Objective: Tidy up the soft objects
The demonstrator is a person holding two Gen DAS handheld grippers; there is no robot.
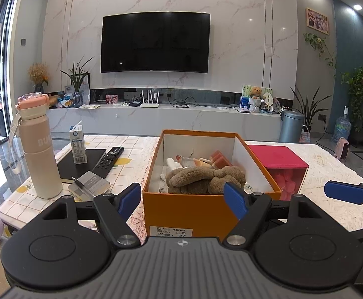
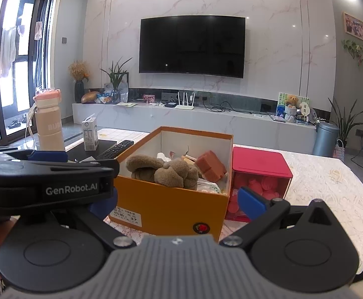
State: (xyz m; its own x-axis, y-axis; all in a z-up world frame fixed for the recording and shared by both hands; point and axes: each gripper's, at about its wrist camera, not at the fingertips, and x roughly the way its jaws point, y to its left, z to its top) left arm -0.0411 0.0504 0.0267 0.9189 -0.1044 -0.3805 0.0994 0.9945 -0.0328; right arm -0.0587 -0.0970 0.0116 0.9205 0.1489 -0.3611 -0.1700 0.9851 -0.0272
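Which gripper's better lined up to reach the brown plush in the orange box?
Left, probably. The left gripper opens squarely toward the brown plush in the orange box; the right gripper sees it off-centre.

Plush toy (image 1: 203, 180) in box (image 1: 181, 209), bottle (image 1: 39, 147) left.

In front of you sits an orange box (image 1: 191, 209) with a white inside, holding a brown plush toy (image 1: 201, 178) and a terracotta-red block (image 2: 210, 165). Beside it stands a pink-red container (image 1: 278, 159) showing pink pieces through its clear side. Your gripper fingers (image 1: 130, 199) have blue pads on black arms. The water bottle (image 1: 39, 147) is beige with a pink lid. The tablecloth (image 1: 330, 174) is white lace, turning to a white grid with yellow lemons on the left. The remote (image 1: 109, 160) is black.
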